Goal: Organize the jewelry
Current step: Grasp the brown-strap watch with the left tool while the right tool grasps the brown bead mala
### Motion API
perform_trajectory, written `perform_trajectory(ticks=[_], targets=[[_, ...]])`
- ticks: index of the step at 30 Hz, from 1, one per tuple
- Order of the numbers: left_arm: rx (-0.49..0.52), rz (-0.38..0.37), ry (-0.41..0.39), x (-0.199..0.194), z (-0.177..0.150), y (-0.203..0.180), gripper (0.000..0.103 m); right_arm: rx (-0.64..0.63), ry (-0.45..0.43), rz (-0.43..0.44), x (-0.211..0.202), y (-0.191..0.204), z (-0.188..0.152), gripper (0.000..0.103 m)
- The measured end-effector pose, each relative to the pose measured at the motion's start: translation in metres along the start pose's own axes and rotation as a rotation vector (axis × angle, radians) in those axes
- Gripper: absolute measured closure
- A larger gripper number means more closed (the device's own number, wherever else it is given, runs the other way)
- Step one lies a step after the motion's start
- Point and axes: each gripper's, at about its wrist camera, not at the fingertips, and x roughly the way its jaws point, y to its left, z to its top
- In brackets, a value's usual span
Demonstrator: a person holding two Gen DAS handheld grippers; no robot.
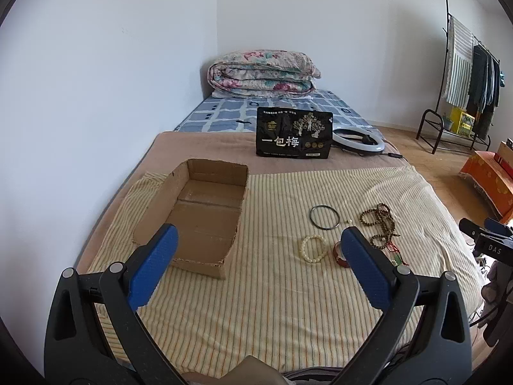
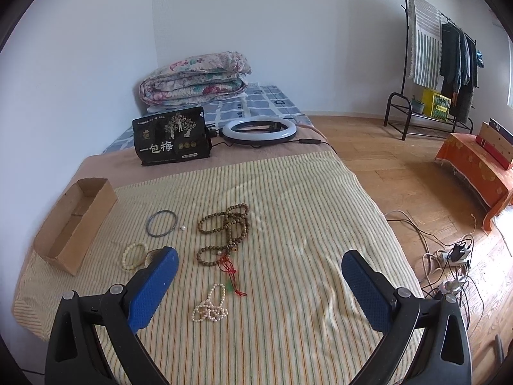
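Note:
An empty open cardboard box (image 1: pixel 205 215) (image 2: pixel 75 224) lies on the left of the striped cloth. Right of it sit a dark bangle (image 1: pixel 324 217) (image 2: pixel 161 223), a cream bead bracelet (image 1: pixel 314 249) (image 2: pixel 133 255), a red bangle (image 1: pixel 339 253) partly behind my left finger, and a brown wooden bead string (image 1: pixel 380 223) (image 2: pixel 227 231) with a red cord and green pendant (image 2: pixel 231 277). A white pearl strand (image 2: pixel 211 304) lies nearest in the right wrist view. My left gripper (image 1: pixel 258 243) hovers open between box and jewelry. My right gripper (image 2: pixel 259 268) hovers open over the cloth.
A black snack bag (image 1: pixel 294 132) (image 2: pixel 173 139) stands behind the cloth beside a ring light (image 1: pixel 358 139) (image 2: pixel 259 131). A folded floral quilt (image 1: pixel 261 73) lies at the bed's far end. Off the bed's right edge are cables and a power strip (image 2: pixel 452 258), an orange-covered bench (image 2: pixel 474 168) and a clothes rack (image 2: pixel 439 57).

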Motion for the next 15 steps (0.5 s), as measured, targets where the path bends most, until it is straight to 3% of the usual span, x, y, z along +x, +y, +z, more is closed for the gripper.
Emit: perform_trajectory(ticks=[7, 9, 13, 15], targets=[[0.049, -0.054, 0.062, 0.03, -0.002, -0.014, 0.009, 0.026, 0.034, 0.008, 0.03, -0.012, 0.005, 0.0], [0.057, -0.073, 0.083, 0.039, -0.004, -0.02, 0.016, 0.032, 0.045, 0.018, 0.039, -0.014, 0.007, 0.0], [0.066, -0.127, 0.127, 0.059, -0.006, -0.028, 0.018, 0.028, 0.07, 0.057, 0.061, -0.014, 0.012, 0.002], [0.067, -0.153, 0.154, 0.07, -0.007, -0.032, 0.026, 0.016, 0.083, 0.072, 0.074, -0.012, 0.016, 0.004]])
